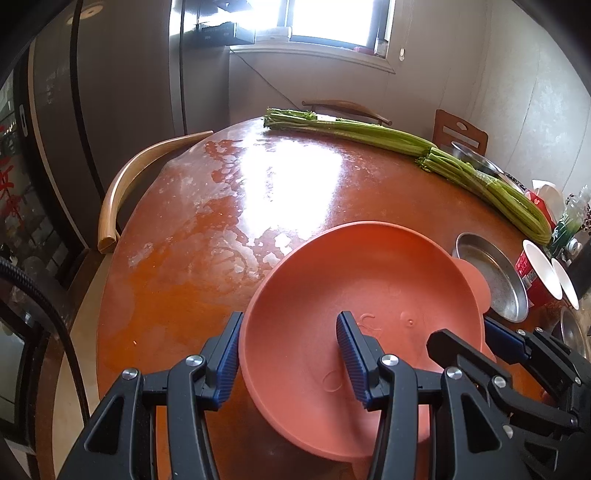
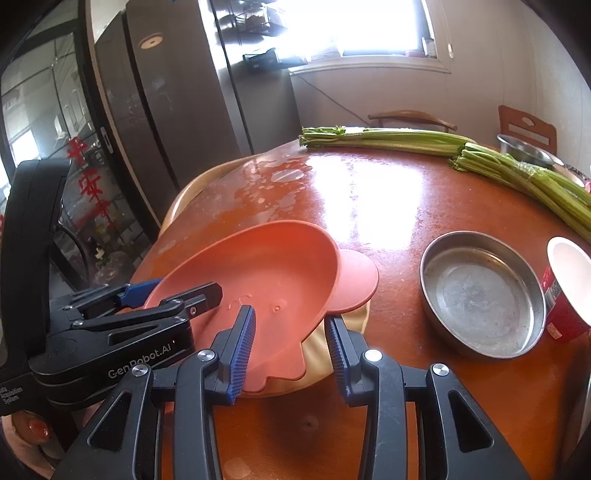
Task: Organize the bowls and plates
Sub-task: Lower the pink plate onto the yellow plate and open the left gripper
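The right wrist view alone shows a pale yellow dish [image 2: 334, 354] under the pink plate [image 2: 266, 280], peeking out at the plate's near right edge, and a fingertip with a painted nail [image 2: 37, 428] at the lower left. The left wrist view alone shows two white-lined red cups [image 1: 535, 273] lying on their sides past the steel pan [image 1: 491, 275].

The pink plate sits tilted just above the near part of the surface [image 1: 258, 192]. The left gripper [image 1: 288, 354] has its jaws clamped on the plate's near rim, one pad outside, one inside. The right gripper [image 2: 290, 343] has its jaws clamped on the rim at the other side, near the plate's round ear.

The surface is a round, glossy orange-brown tabletop, blotched with whitish patches and glare from the window [image 1: 332, 18]. Long celery bundles [image 1: 406, 140] lie across its far side. A dark fridge [image 2: 177, 92] and curved wooden chair backs [image 1: 125, 192] stand around it.

The plate is smooth matt plastic with faint embossed marks; the pan is shallow, scuffed metal
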